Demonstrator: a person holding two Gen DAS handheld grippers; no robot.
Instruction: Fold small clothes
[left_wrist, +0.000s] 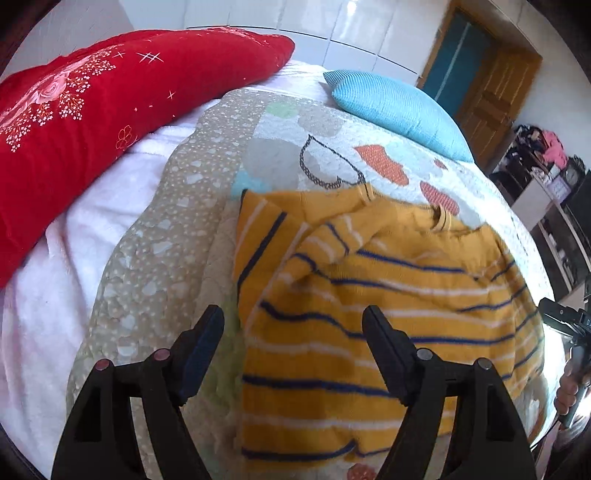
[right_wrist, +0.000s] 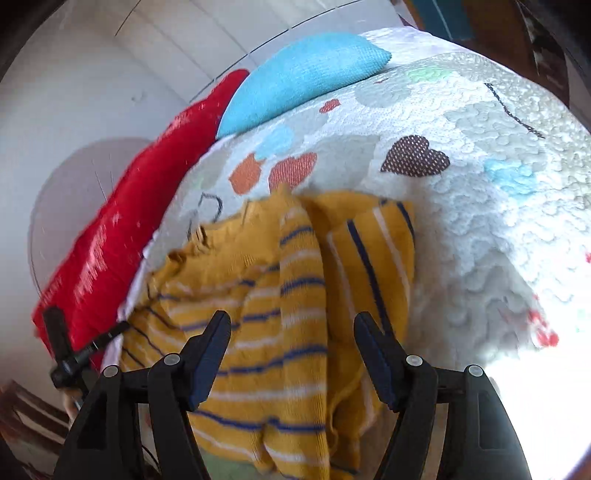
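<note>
Grippers, left (left_wrist: 293, 314) and right (right_wrist: 291, 319), tilt down over sweater (left_wrist: 369, 295).

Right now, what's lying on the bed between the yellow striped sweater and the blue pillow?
Only the heart-patterned quilt: nothing else sits between the sweater and the blue pillow. The left wrist view shows that stretch best.

a home bedroom: a bed under a heart-print quilt (left_wrist: 332, 147), a red pillow (left_wrist: 92, 110) at ten o'clock, a blue cushion (left_wrist: 399, 110) and a wooden door (left_wrist: 495, 92) at one o'clock.
</note>
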